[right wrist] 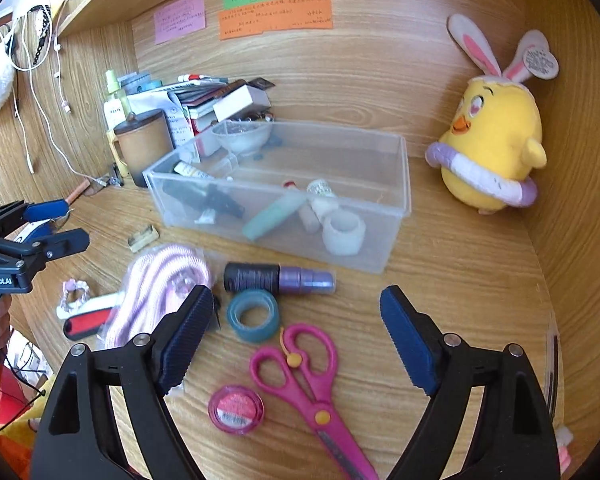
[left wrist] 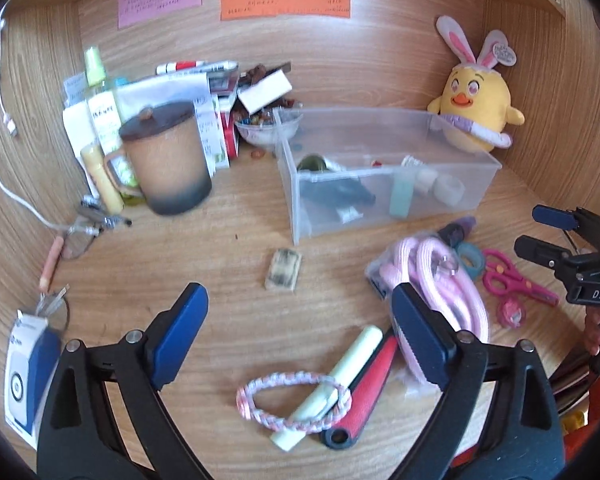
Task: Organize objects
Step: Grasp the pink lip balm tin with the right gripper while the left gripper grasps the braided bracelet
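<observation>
Hovering over a wooden desk [left wrist: 228,264], both grippers are spread wide and empty: the left gripper [left wrist: 300,316] above a bracelet [left wrist: 292,404], the right gripper [right wrist: 298,316] above scissors [right wrist: 312,384]. The bin [right wrist: 396,184] sits behind.

We have two wrist fisheye views, each angled down along its own gripper's fingers at the wooden desk [left wrist: 228,248] from close range. The left view sits nearer the desk's left side, facing the brown lidded mug [left wrist: 166,160]. The right view sits further right, above the pink plastic scissors [right wrist: 312,376]. Both share the clear plastic bin [left wrist: 384,172] [right wrist: 284,196] and the yellow plush chick [left wrist: 478,108] [right wrist: 494,148].
</observation>
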`<action>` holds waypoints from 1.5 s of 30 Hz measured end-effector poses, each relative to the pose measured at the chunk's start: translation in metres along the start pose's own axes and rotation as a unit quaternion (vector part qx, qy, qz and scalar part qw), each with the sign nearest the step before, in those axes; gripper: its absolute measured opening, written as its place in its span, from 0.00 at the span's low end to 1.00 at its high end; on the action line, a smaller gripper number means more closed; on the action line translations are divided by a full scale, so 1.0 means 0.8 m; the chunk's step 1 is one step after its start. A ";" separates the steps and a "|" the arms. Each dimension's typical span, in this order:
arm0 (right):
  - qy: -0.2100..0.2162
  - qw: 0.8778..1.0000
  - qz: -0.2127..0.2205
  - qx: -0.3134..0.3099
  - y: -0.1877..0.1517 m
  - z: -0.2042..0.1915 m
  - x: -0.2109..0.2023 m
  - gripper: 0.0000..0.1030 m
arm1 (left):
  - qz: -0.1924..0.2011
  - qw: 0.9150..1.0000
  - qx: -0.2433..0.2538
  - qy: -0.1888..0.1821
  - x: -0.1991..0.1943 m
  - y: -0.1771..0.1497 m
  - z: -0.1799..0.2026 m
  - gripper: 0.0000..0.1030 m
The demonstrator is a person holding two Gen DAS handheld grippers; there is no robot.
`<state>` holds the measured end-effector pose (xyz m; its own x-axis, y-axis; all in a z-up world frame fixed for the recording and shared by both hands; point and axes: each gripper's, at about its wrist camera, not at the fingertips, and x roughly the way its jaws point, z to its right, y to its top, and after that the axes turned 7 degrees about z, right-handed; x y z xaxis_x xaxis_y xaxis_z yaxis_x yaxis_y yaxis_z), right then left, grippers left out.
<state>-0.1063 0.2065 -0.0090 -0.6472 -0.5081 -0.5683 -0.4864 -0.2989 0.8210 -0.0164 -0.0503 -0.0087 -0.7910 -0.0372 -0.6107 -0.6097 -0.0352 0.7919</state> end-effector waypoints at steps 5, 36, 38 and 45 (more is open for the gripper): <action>0.010 0.999 -0.035 0.011 -0.026 0.004 0.000 0.81 | -0.031 0.999 0.007 -0.004 0.000 -0.027 0.003 0.91; 0.045 0.996 -0.072 -0.010 -0.064 -0.040 0.006 0.31 | -0.061 0.996 -0.055 0.036 0.000 -0.080 -0.068 0.28; 0.047 0.996 -0.070 -0.007 -0.064 -0.040 0.006 0.32 | -0.060 0.996 -0.054 0.038 0.001 -0.080 -0.069 0.16; 0.050 0.997 -0.056 -0.005 -0.057 -0.041 0.002 0.32 | -0.051 0.996 -0.069 0.028 0.000 -0.071 -0.074 0.12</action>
<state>-0.0654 0.1928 -0.0457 -0.5272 -0.5479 -0.6495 -0.5469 -0.3662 0.7528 0.0211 -0.1074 -0.0538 -0.7185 -0.0812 -0.6907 -0.6714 -0.1780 0.7194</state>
